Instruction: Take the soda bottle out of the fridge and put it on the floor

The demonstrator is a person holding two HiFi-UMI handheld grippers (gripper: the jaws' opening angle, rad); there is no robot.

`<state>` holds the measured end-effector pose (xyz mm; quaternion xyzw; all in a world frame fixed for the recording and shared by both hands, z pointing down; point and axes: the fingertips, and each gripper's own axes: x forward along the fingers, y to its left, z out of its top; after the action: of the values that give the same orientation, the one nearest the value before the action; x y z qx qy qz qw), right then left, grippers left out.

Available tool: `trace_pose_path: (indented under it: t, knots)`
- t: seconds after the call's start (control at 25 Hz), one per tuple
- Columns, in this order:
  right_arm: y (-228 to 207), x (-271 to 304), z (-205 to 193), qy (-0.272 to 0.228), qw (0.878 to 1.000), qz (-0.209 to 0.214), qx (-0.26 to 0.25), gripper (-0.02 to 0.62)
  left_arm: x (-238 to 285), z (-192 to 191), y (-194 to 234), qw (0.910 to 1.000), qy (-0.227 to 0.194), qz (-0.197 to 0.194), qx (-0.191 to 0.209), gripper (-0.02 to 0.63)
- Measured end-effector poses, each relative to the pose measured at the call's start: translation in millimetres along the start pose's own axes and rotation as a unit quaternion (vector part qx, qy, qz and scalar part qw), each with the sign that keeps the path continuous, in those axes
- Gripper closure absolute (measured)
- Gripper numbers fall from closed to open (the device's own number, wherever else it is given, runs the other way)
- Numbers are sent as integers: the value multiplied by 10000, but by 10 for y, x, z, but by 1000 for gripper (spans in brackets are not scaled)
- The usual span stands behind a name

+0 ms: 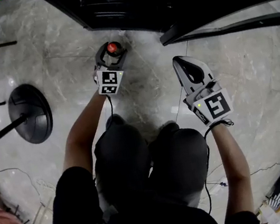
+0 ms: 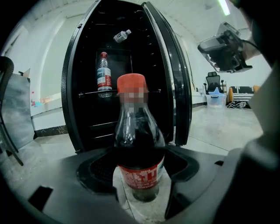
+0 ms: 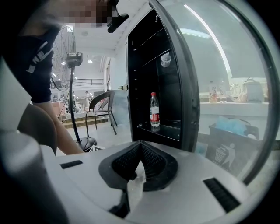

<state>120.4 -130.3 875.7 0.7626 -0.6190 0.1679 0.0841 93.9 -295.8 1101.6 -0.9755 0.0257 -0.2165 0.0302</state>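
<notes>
Soda bottle [image 2: 139, 144], red cap [image 2: 131, 84], dark cola, red label [image 2: 141, 177], upright

We're standing in a big open work hall here, more office or lab than anybody's home. Polished marble floor [image 1: 54, 54] underfoot, strip lights [image 2: 224, 6] up on the ceiling. A tall black glass-door fridge [image 2: 70, 87] stands right out in the open, display-style. Over there a pedestal fan [image 3: 74, 57] and a black chair [image 3: 101, 105], with a railed gallery behind them. Across the room there's an office chair [image 2: 213, 81], a plastic storage box [image 2: 216, 99] and a recycling bin [image 3: 232, 151].
</notes>
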Motion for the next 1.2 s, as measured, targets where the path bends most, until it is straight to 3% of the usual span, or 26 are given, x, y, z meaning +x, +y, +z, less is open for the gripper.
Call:
trace_pose_path:
  t: [0.24,0.6,0.72,1.0,1.2]
  knots:
    - [11,-26,-43,182,9998,-7,-1,575,-38,17,5,9999,54,49,96,281]
    - [50,9,9,-14,10000,72,-26,575,-142,108,-1,9999,-86,117,78,281]
    - [47,-5,-52,211,9997,80,-19,575,-217,132,8,9998,-125,115,79,281]
    - [37,-57,-52,295,9995,69,-25,576,-547,322,37,9993,-350,-1,139,281]
    - [100,-100,130,191,9998,57,-20,575,-815,501,222,9996,-265,72,16,281]
